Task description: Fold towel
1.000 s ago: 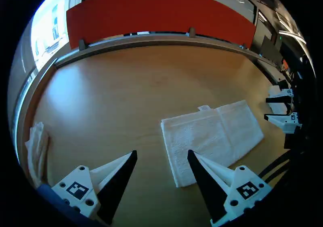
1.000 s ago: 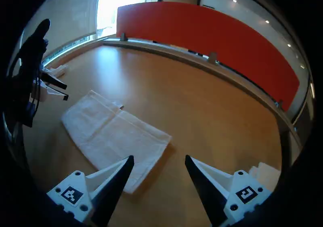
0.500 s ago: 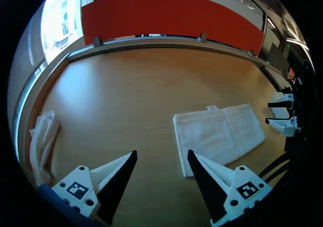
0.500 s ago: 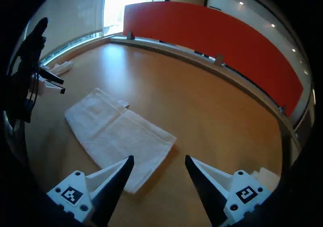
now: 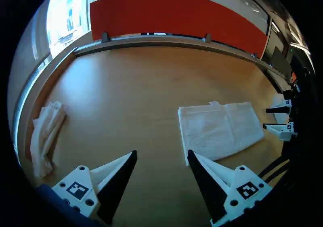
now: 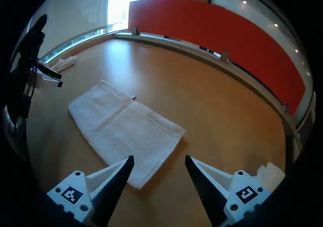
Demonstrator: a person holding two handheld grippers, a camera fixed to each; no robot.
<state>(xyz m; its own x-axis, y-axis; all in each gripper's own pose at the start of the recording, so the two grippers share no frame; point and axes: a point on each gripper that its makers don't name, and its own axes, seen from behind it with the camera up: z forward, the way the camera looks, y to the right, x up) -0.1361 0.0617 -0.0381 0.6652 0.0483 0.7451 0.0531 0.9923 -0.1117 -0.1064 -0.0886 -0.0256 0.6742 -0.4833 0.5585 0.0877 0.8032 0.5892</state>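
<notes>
While white towel [image 5: 220,128] lies flat on wooden table [image 5: 133,85], well short of red panel [image 5: 177,15] along far edge, both grippers hover above tabletop. Left gripper [image 5: 161,152]: jaws spread wide, nothing between. Right gripper [image 6: 159,157]: jaws spread wide, empty. Crumpled cloth [image 5: 46,134] at table's side edge, well apart from red panel's left end.

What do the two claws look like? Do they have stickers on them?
The left claw and the right claw look alike. Each has two pointy, wedge-shaped fingers, white plastic on the outside and black on the inner faces. Near the base of every finger sits a square black-and-white marker, like a tiny maze sticker, with small round holes beside it.
</notes>
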